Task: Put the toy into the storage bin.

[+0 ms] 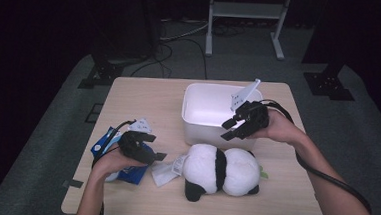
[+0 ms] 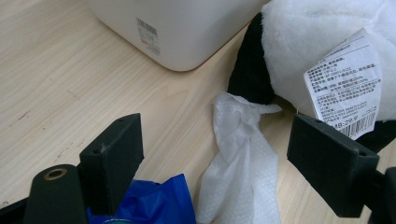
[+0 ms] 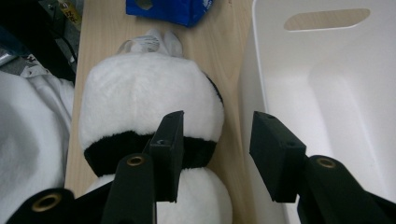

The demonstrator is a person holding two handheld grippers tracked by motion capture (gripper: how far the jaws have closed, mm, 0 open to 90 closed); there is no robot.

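With my right tool (image 1: 231, 129) open and empty over the near rim of the white plastic bin (image 1: 193, 121), and my left tool (image 1: 152, 146) open near the table's left edge, I judge the black-and-white plush panda (image 1: 222, 172) by the near edge comes next, needing a lowered, closing grip.

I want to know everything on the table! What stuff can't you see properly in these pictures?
- Blue packet: high view, the left gripper and hand cover most of it; its print can't be read.
- Panda plush: its face can't be seen; the left gripper view cuts it off at the edge.
- Panda's paper tag: left gripper view, print too small.
- White bin: high view, the right gripper hides part of its inside.
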